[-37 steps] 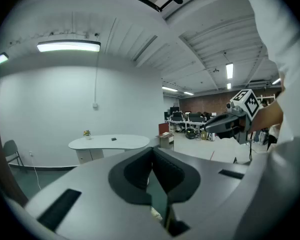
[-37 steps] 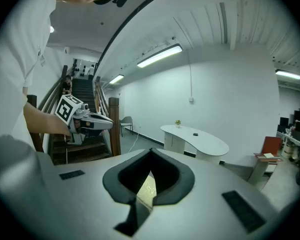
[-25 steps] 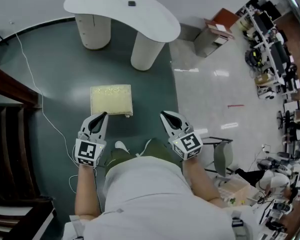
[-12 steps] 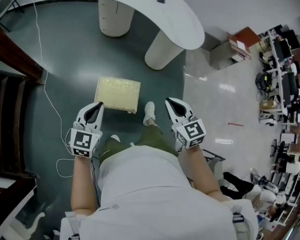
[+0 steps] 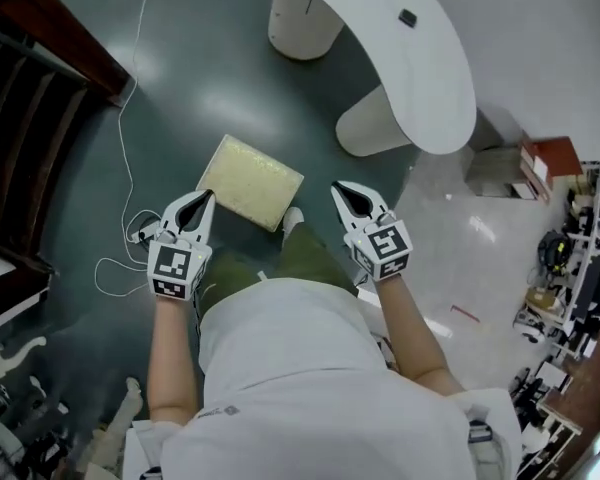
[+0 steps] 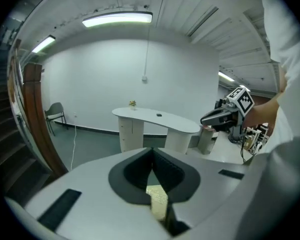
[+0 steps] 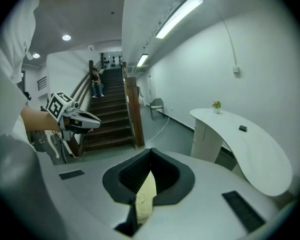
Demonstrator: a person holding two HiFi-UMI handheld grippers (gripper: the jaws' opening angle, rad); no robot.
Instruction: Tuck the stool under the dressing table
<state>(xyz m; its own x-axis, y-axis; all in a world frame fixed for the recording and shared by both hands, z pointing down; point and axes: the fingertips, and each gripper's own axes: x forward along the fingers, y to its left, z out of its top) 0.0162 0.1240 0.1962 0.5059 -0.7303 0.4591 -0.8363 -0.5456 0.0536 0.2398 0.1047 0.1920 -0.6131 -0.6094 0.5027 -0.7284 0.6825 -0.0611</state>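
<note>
The stool [image 5: 250,180], a low block with a cream fuzzy top, stands on the dark green floor a short way in front of the white kidney-shaped dressing table [image 5: 420,63]. My left gripper [image 5: 200,202] is shut and empty, its tip just short of the stool's near left corner. My right gripper [image 5: 343,192] is shut and empty too, off the stool's right side. In the left gripper view the stool [image 6: 159,200] shows through the slit below the closed jaws, with the table [image 6: 157,119] and the right gripper [image 6: 224,117] beyond. The right gripper view shows the stool [image 7: 146,194] and the table [image 7: 252,146].
A dark wooden staircase [image 5: 35,88] rises at the left, with a person sitting on it [image 7: 96,82]. A white cable [image 5: 125,168] trails over the floor. Boxes [image 5: 515,166] stand right of the table. A small black object [image 5: 408,18] lies on the tabletop.
The person has stepped forward and turned, so stool and table sit rotated and nearer in the head view. Both grippers came down towards the stool's near edge, still shut.
</note>
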